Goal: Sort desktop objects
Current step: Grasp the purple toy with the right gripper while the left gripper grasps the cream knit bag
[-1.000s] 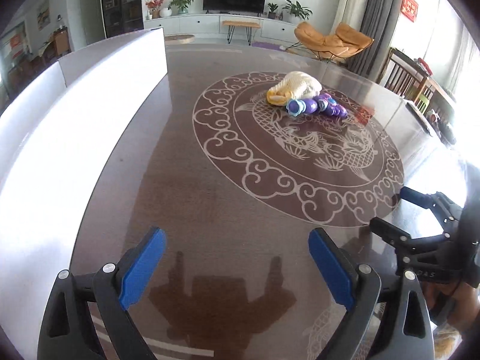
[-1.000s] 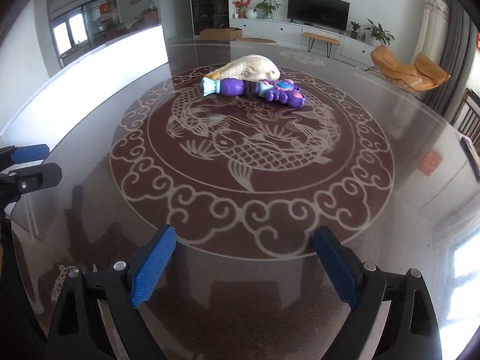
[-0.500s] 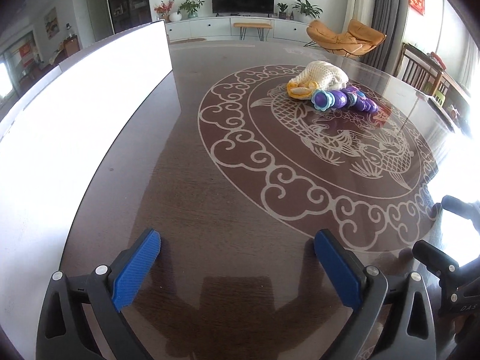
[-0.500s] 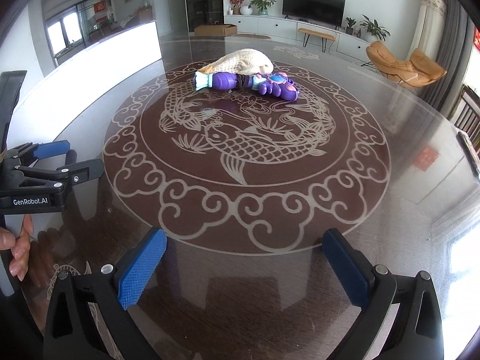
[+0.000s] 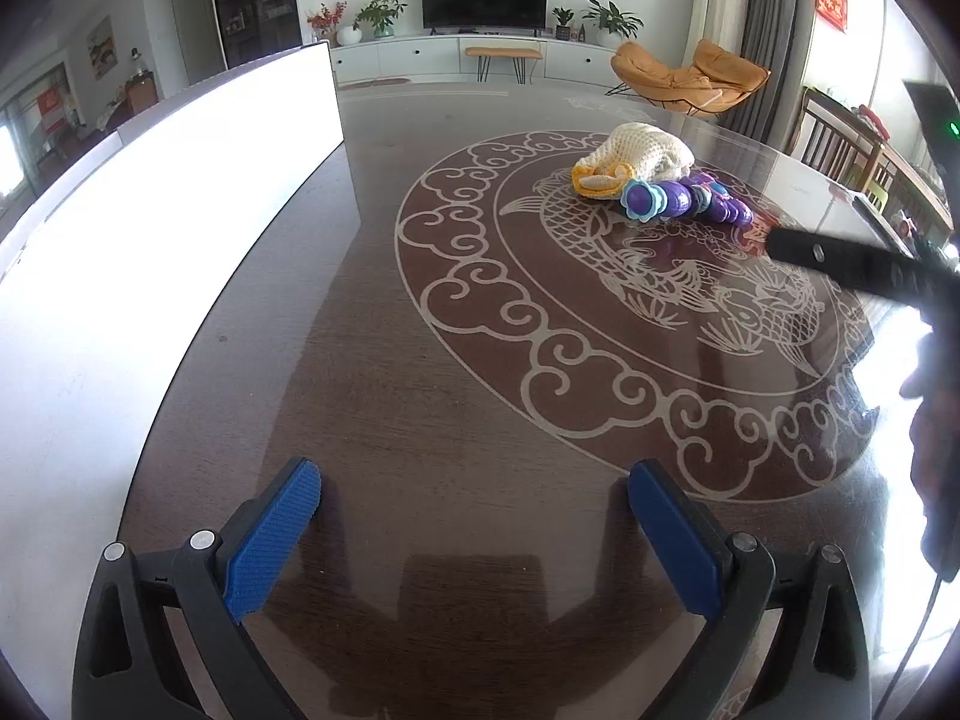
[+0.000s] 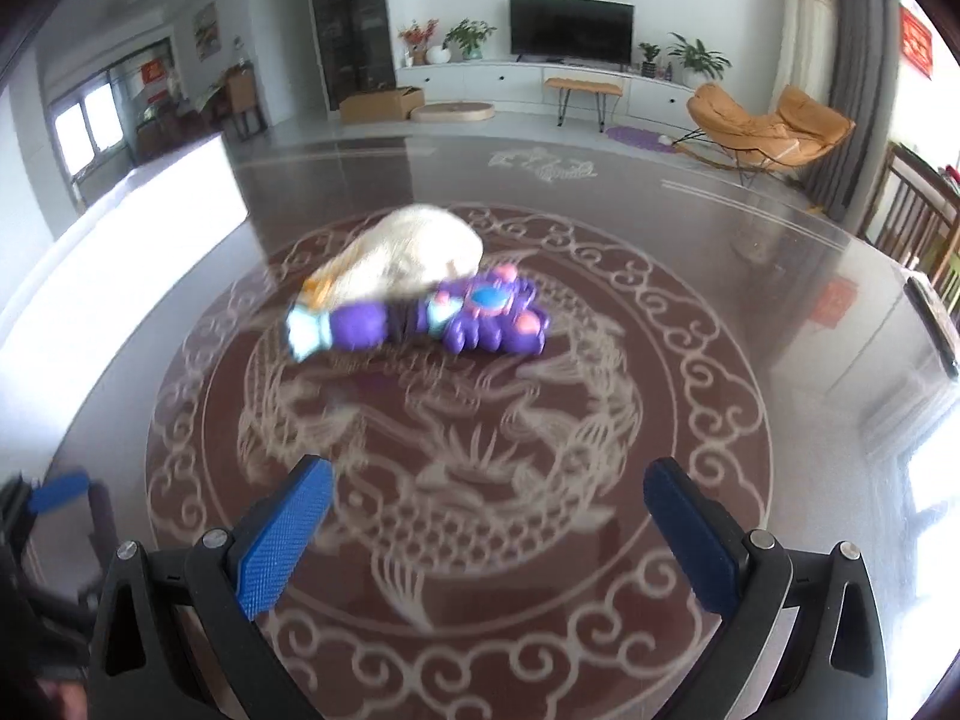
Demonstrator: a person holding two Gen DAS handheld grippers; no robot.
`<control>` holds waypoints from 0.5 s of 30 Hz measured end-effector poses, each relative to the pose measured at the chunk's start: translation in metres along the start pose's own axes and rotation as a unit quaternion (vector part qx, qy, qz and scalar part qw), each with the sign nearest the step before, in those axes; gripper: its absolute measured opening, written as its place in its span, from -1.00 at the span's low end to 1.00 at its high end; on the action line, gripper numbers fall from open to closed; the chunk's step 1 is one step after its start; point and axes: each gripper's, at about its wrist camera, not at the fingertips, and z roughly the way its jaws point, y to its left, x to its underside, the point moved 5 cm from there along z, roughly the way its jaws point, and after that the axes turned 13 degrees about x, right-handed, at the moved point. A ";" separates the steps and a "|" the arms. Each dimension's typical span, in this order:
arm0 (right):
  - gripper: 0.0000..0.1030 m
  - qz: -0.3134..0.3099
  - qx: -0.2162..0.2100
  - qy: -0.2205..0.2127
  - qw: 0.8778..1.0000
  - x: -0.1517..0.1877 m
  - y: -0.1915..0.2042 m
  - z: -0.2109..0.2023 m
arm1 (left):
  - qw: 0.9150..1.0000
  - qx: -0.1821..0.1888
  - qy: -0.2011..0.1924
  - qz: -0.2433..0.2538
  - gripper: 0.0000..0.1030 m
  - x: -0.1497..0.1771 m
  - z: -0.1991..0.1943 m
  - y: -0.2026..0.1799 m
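Note:
A purple toy (image 6: 432,321) with a light blue end lies on the round table, touching a cream knitted pouch (image 6: 408,255) with an orange rim behind it. Both also show in the left wrist view, the toy (image 5: 684,202) and the pouch (image 5: 636,159) far ahead on the right. My right gripper (image 6: 487,501) is open and empty, over the fish pattern a short way before the toy. My left gripper (image 5: 474,507) is open and empty near the table's front left edge. A finger of the right gripper (image 5: 852,261) crosses the left wrist view.
A tall white panel (image 5: 150,192) runs along the table's left side. The dark glossy table (image 5: 456,360) has a round fish-and-cloud pattern. A dark flat object (image 6: 933,324) lies at the right edge. Wooden chairs (image 6: 918,222) stand beyond the table on the right.
My right gripper has moved forward over the table toward the toy and pouch, which now look much closer. My left gripper has shifted only slightly. Both stayed open.

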 end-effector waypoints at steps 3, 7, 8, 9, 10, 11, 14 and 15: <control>1.00 0.099 0.001 0.033 0.995 -0.041 -0.005 0.031 | 1.000 0.000 0.000 0.000 1.00 -0.002 -0.001 -0.001; 1.00 0.130 0.029 0.083 0.988 -0.055 0.012 0.067 | 1.000 0.000 0.000 0.000 1.00 -0.002 -0.001 -0.001; 1.00 0.118 0.032 0.088 0.989 -0.054 0.019 0.073 | 1.000 0.000 0.000 0.000 1.00 -0.002 -0.001 -0.001; 0.99 0.093 0.048 0.085 0.991 -0.052 0.026 0.075 | 1.000 0.000 0.000 0.000 1.00 -0.002 -0.001 -0.001; 0.99 0.067 0.063 0.077 0.993 -0.050 0.033 0.075 | 1.000 0.001 0.000 0.000 1.00 -0.002 -0.001 -0.001; 0.99 0.054 0.067 0.071 0.994 -0.046 0.035 0.074 | 1.000 0.000 0.001 0.001 1.00 -0.003 0.000 -0.002; 0.97 0.042 0.078 0.056 0.994 -0.027 0.024 0.067 | 1.000 0.000 0.001 0.001 1.00 -0.006 0.003 -0.004; 0.97 0.038 0.083 0.052 0.995 -0.020 0.018 0.063 | 1.000 0.001 0.001 0.001 1.00 -0.006 0.004 -0.005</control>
